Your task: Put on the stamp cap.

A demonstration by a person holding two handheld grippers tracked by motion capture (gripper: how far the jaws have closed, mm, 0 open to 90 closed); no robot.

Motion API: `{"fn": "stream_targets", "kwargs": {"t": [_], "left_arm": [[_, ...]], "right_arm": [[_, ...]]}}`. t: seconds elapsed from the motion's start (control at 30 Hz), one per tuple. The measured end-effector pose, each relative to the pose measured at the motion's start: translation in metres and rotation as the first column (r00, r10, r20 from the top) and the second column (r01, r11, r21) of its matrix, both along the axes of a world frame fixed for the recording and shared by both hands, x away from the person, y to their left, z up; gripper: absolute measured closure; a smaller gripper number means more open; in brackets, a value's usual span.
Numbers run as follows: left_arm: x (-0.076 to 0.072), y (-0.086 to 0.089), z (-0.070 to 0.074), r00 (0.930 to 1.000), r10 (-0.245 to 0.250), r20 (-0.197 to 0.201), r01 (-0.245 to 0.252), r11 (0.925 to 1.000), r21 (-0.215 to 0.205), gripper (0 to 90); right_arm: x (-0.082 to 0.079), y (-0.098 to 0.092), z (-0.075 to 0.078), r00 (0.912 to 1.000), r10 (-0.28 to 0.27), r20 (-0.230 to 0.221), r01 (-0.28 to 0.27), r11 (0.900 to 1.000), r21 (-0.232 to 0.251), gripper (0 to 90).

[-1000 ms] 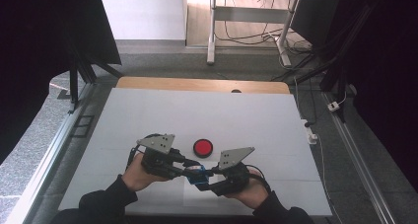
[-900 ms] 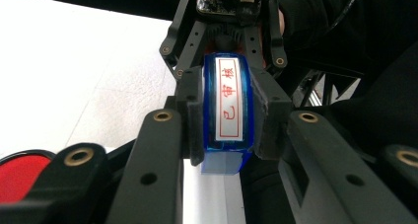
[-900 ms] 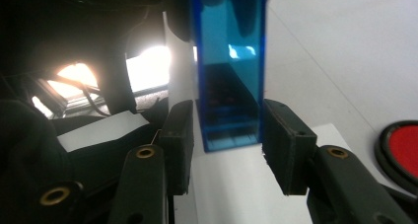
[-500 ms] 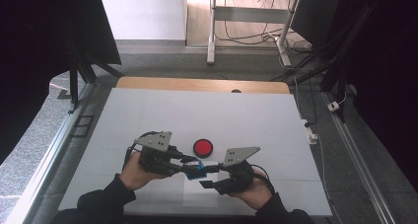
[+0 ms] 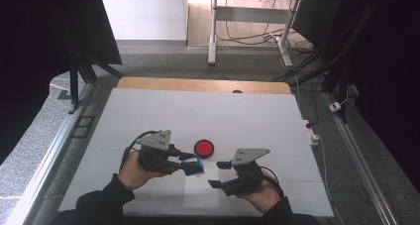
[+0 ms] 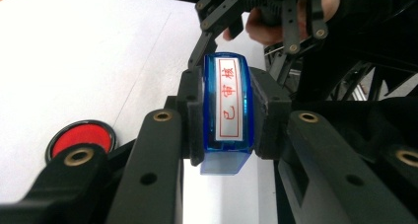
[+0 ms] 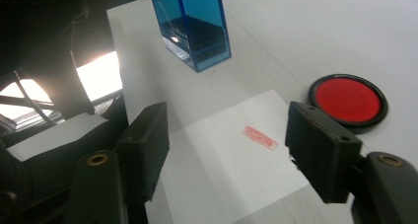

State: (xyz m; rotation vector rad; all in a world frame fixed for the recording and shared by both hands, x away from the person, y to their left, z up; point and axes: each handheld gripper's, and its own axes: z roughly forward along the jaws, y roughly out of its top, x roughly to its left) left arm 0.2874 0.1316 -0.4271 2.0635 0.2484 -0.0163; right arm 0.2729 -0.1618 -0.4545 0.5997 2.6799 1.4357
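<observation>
Stamp (image 6: pixel 227 116), blue and see-through, is sitting clamped between the jaws of the left gripper (image 5: pixel 184 164); its label face with red characters is pointing back along the gripper. In the right gripper view the stamp (image 7: pixel 192 24) is hanging clear above the table, off the sheet.

Landmark: red ink pad (image 5: pixel 204 147), round, black-rimmed, lying on the white table (image 5: pixel 247 111).

- Stamp (image 5: pixel 193 166) is hovering just on the near side of the ink pad, slightly to its left, not touching it.
- Left hand (image 5: pixel 130 169) is holding its gripper to the left of the pad, jaws pointing right.
- Right gripper (image 5: pixel 219 174) is sitting to the near right of the pad; its jaws have just been opening and are standing apart with nothing between them. Through the gap, the paper sheet (image 7: pixel 231 165) is showing.
- Paper sheet (image 5: pixel 202 191) is lying flat on the near side of the pad. A small red rectangular imprint (image 7: pixel 260 137) is showing on it, near the pad (image 7: pixel 349 100).
</observation>
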Motion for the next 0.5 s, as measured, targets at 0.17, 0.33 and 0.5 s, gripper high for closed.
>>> {"fn": "stream_targets", "kwargs": {"t": [0.17, 0.33, 0.5], "left_arm": [[0.001, 0.002, 0.0, 0.9999, 0.015, 0.0, -0.015, 0.9999, 0.006, 70.4], [0.002, 0.004, 0.0, 0.9994, 0.034, -0.002, -0.034, 0.9994, 0.01, 70.4], [0.003, 0.006, -0.001, 0.9988, 0.049, -0.005, -0.048, 0.9987, 0.018, 70.4]], "right_arm": [[-0.002, -0.005, 0.0, 0.9987, -0.05, 0.004, 0.05, 0.999, -0.015, 23.9], [-0.003, -0.013, -0.001, 0.9953, -0.096, 0.007, 0.097, 0.995, -0.034, 19.5], [-0.003, -0.021, -0.001, 0.989, -0.148, 0.002, 0.148, 0.988, -0.039, 13.1]]}}
